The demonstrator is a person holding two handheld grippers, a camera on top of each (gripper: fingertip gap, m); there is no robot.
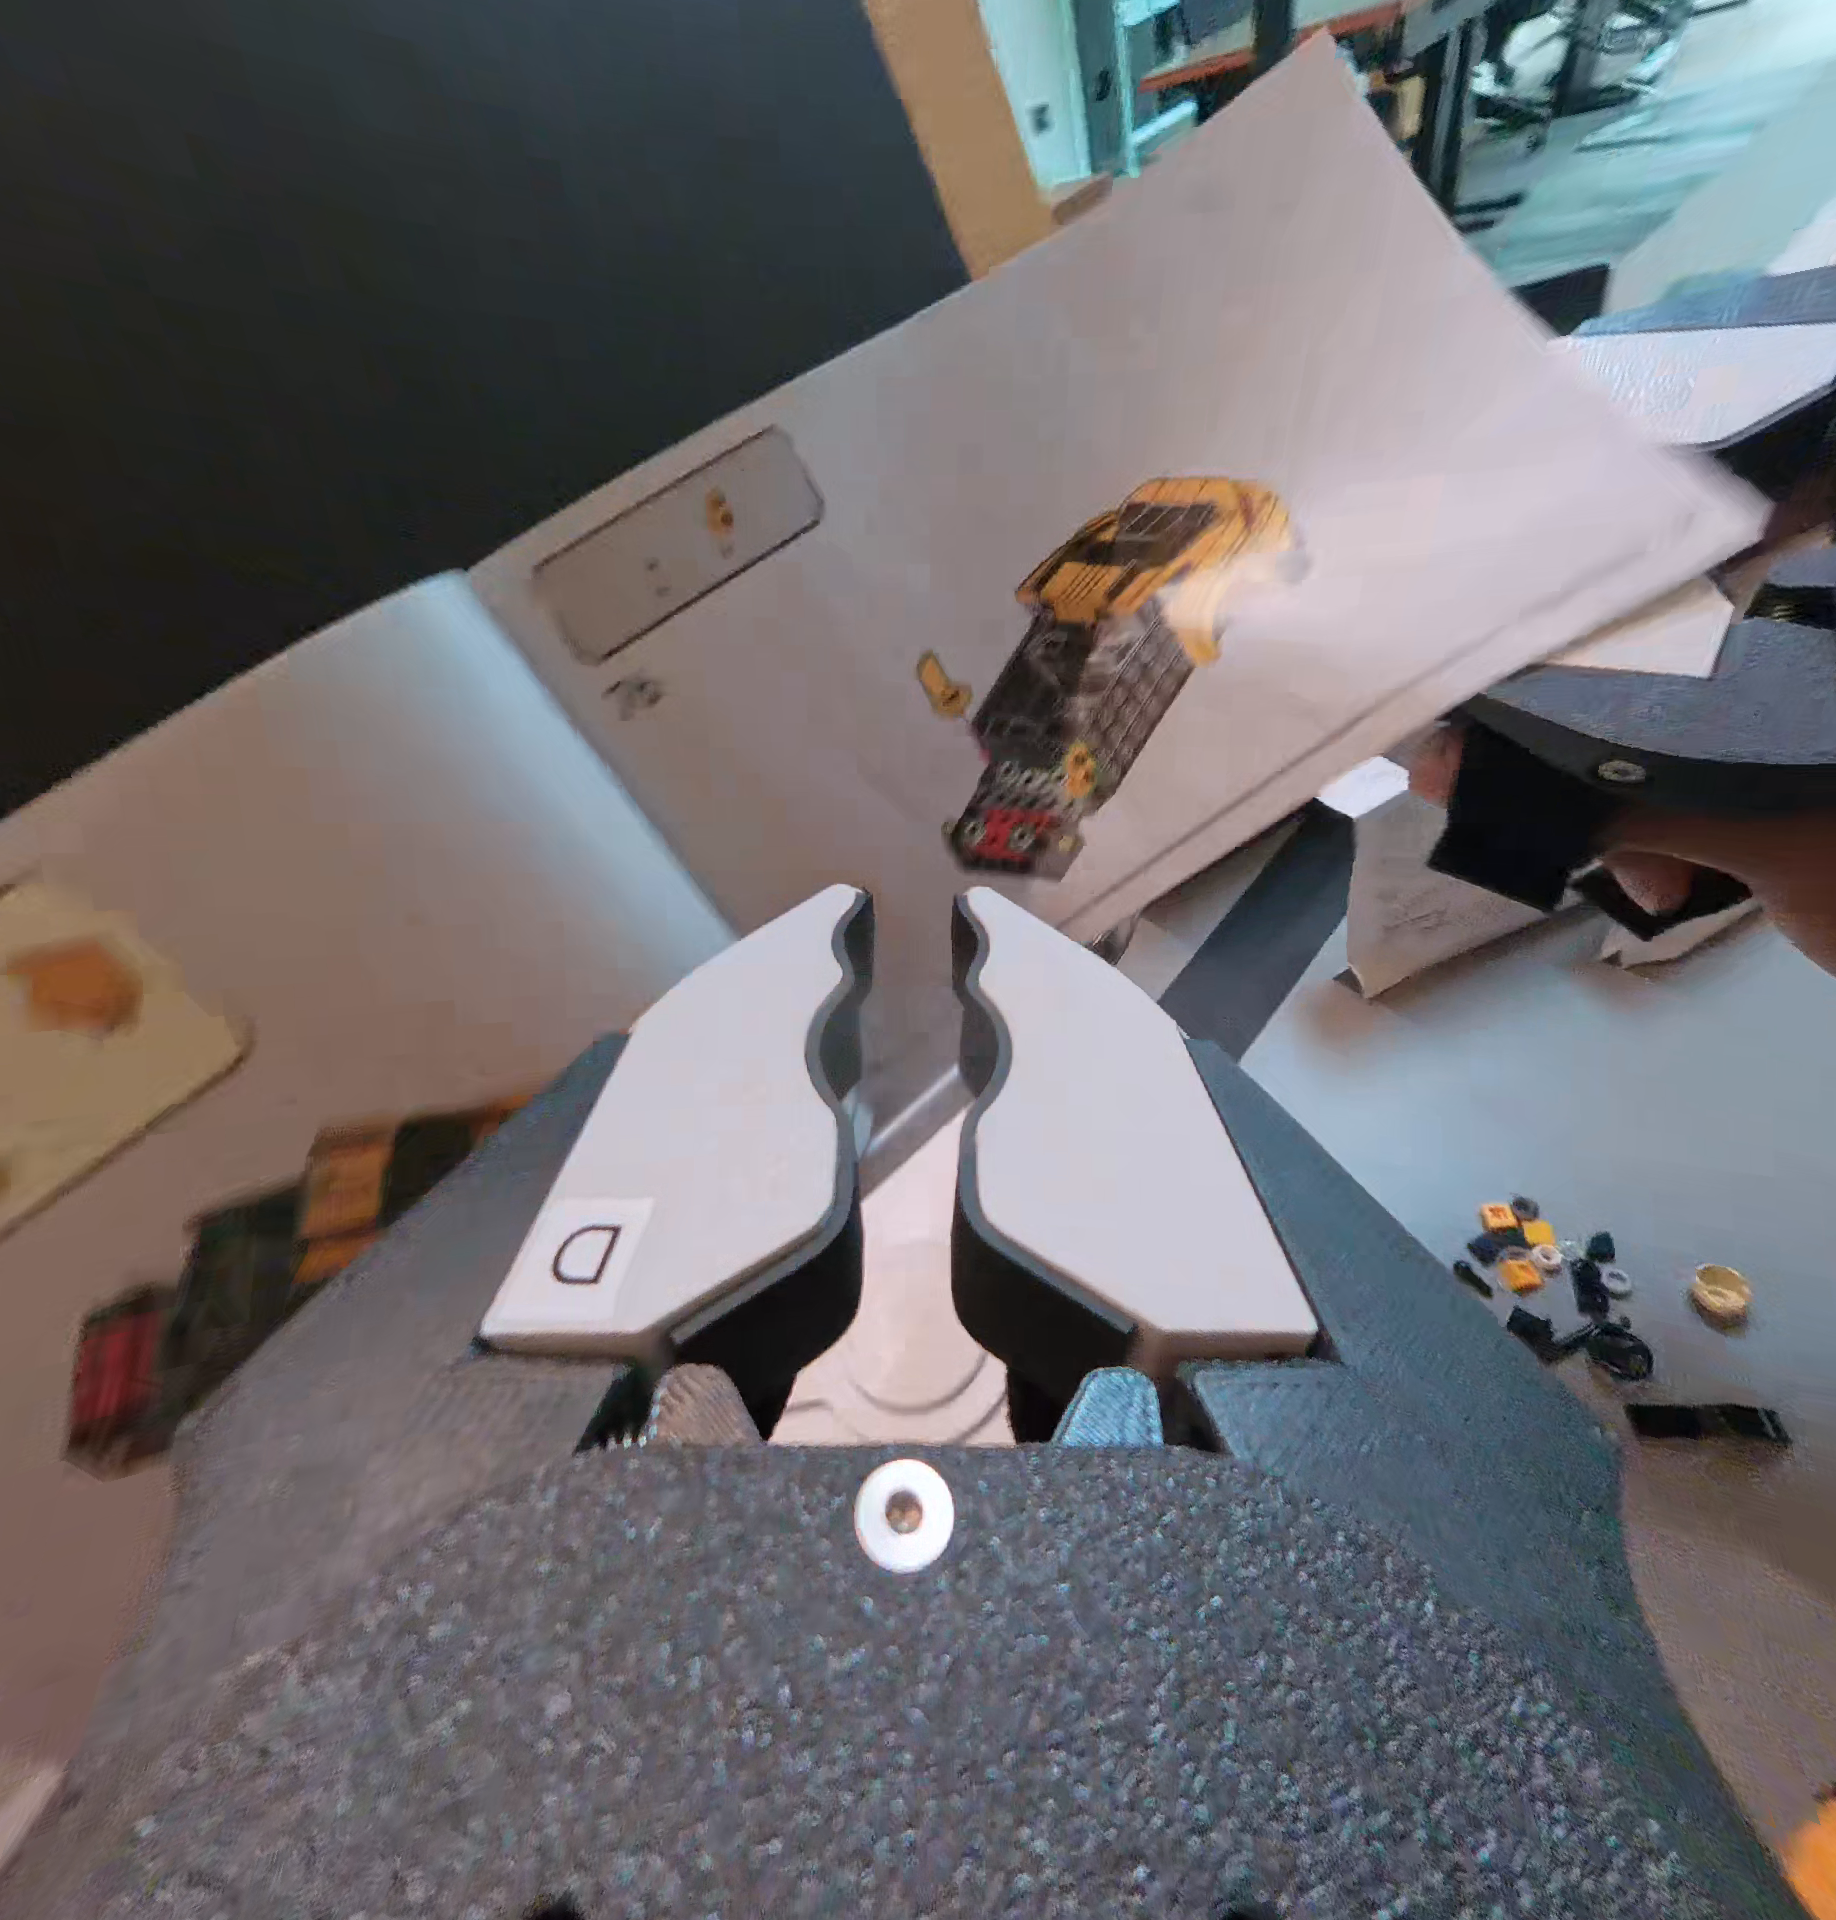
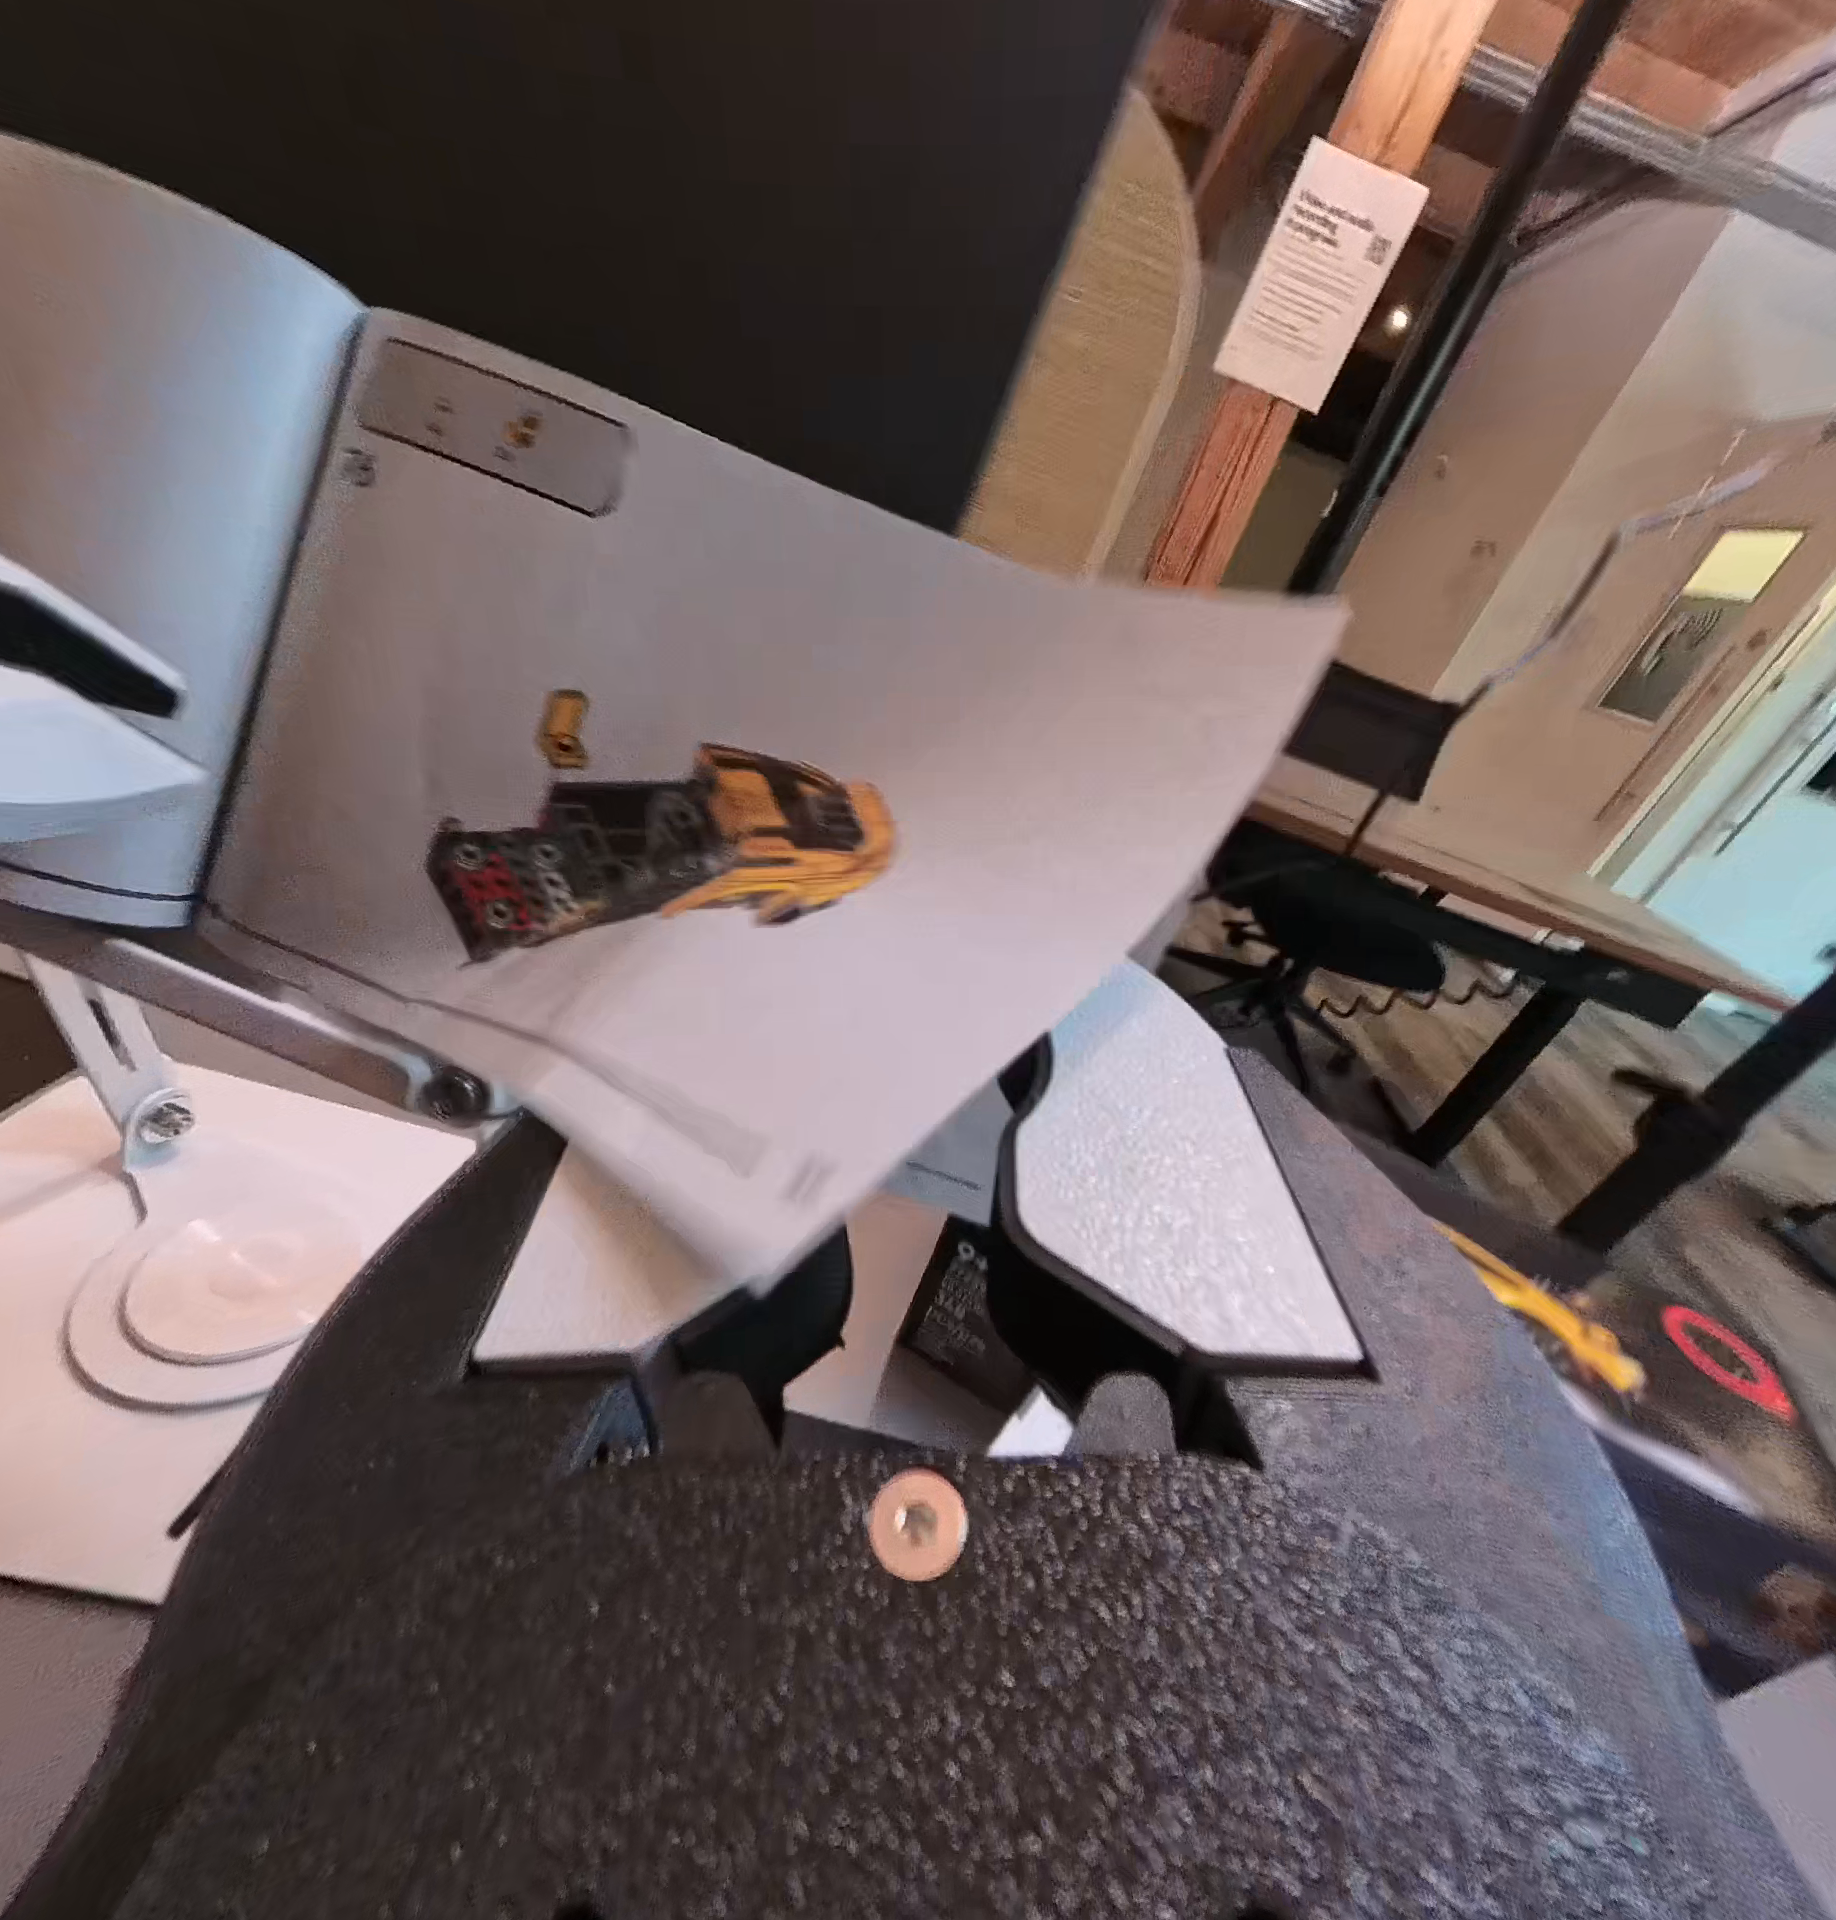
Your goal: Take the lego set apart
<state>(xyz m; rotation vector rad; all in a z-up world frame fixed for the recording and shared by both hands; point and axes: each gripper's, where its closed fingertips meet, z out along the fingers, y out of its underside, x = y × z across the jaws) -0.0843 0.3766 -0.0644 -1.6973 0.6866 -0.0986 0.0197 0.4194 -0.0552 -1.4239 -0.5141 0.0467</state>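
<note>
- Left tongs are seen nearest, released, with a narrow gap between the tips and nothing held.
- An open booklet is propped on a stand just beyond them.
- Its right page, printed with a yellow and black car, is lifted and curled.
- Right tongs are clenched on that page's lower corner.
- Loose lego pieces are scattered on the grey table, to the right of the left tongs.

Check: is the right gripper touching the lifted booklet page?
Touching. The right wrist view shows the page corner running down between the right gripper fingers, lifted and curled off the stand.
</note>
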